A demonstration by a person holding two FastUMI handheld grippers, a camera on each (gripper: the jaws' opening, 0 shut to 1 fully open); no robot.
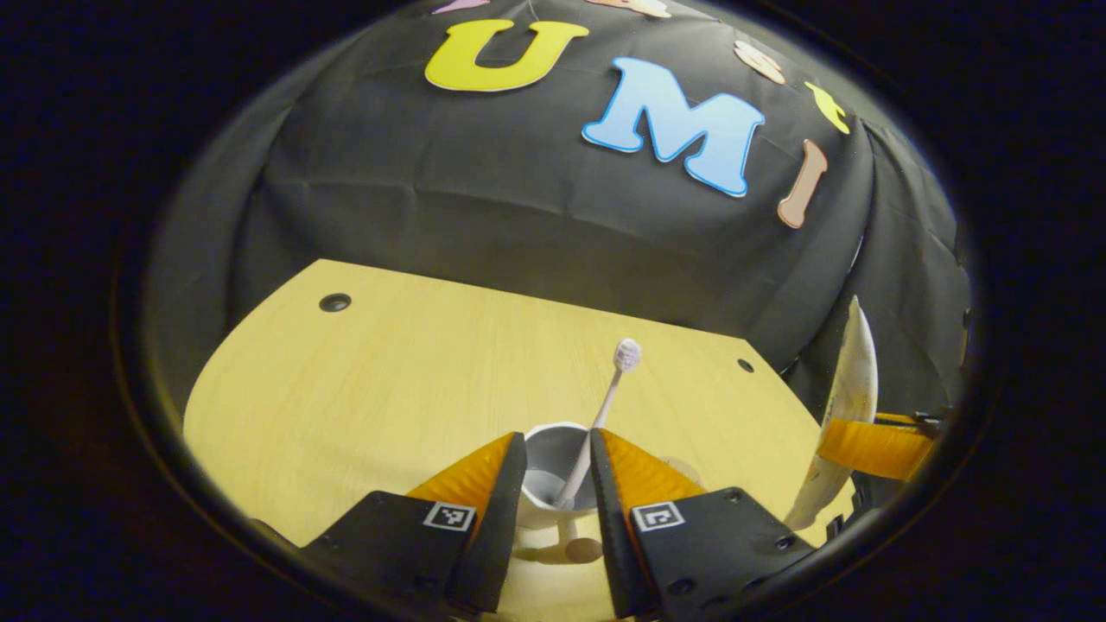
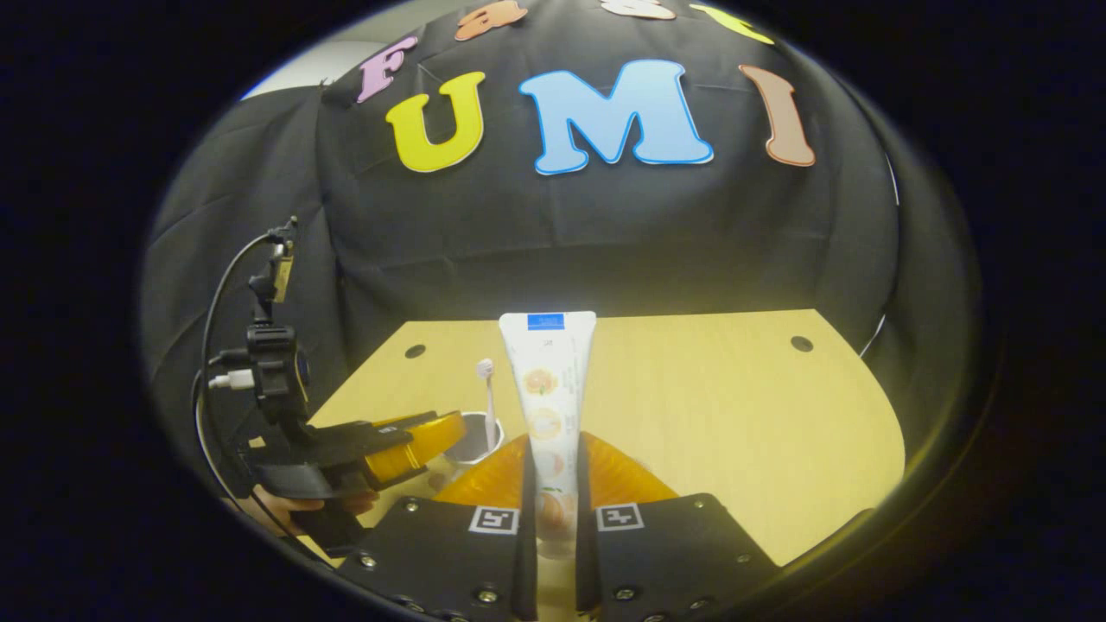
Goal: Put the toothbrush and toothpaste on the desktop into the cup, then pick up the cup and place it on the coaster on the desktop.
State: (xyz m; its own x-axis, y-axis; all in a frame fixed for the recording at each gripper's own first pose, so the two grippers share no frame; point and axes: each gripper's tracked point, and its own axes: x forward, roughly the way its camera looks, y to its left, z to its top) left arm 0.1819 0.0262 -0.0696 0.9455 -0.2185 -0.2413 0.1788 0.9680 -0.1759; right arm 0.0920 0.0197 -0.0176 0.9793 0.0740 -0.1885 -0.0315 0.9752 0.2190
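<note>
A white cup (image 1: 553, 505) stands on the wooden desktop (image 1: 363, 389), just beyond my left gripper (image 1: 557, 436). That gripper is open, and the cup shows through the gap between its orange fingers. A pale toothbrush (image 1: 609, 393) stands in the cup, leaning right, bristles up. My right gripper (image 2: 553, 441) is shut on the white toothpaste tube (image 2: 549, 380), which it holds upright above the desk. The cup (image 2: 471, 441) and toothbrush (image 2: 488, 393) lie left of the tube. A pale round disc (image 1: 683, 471), seemingly the coaster, peeks out behind the left gripper's right finger.
The right gripper's orange finger (image 1: 873, 445) and the tube (image 1: 851, 389) hang at the desk's right edge. The other gripper (image 2: 406, 449), its cable and a hand (image 2: 302, 501) are beside the cup. The desk has small round holes (image 1: 334, 302) near the back.
</note>
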